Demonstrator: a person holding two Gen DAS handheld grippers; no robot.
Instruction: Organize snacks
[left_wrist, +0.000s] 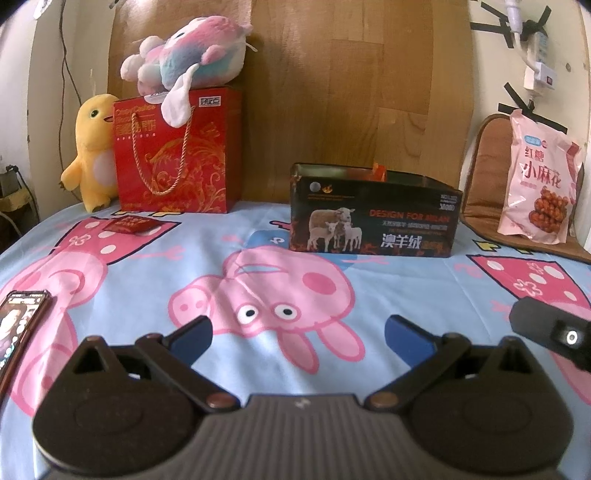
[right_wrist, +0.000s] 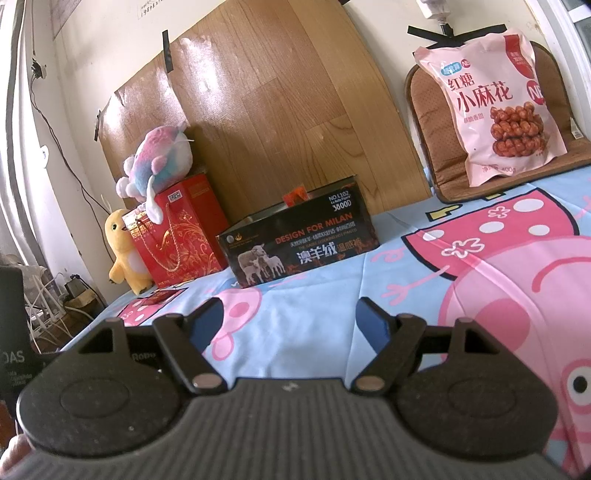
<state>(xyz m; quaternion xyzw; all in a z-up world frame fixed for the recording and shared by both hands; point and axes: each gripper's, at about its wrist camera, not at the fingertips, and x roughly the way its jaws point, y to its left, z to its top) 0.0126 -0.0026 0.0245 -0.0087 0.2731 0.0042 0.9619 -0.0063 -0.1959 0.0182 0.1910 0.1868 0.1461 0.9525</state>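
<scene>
Both the left gripper (left_wrist: 298, 334) and right gripper (right_wrist: 291, 321) hover with jaws apart, empty; the pink plastic snack bag (right_wrist: 496, 107) leans at two o'clock on a brown seat cushion (right_wrist: 424, 110). Take its lower edge squarely, I'd judge; carry it to the black open-topped cardboard box (right_wrist: 299, 245) at twelve.

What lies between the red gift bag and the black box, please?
Only bare cartoon sheet separates the red gift bag and black box; the left wrist view shows it.
</scene>
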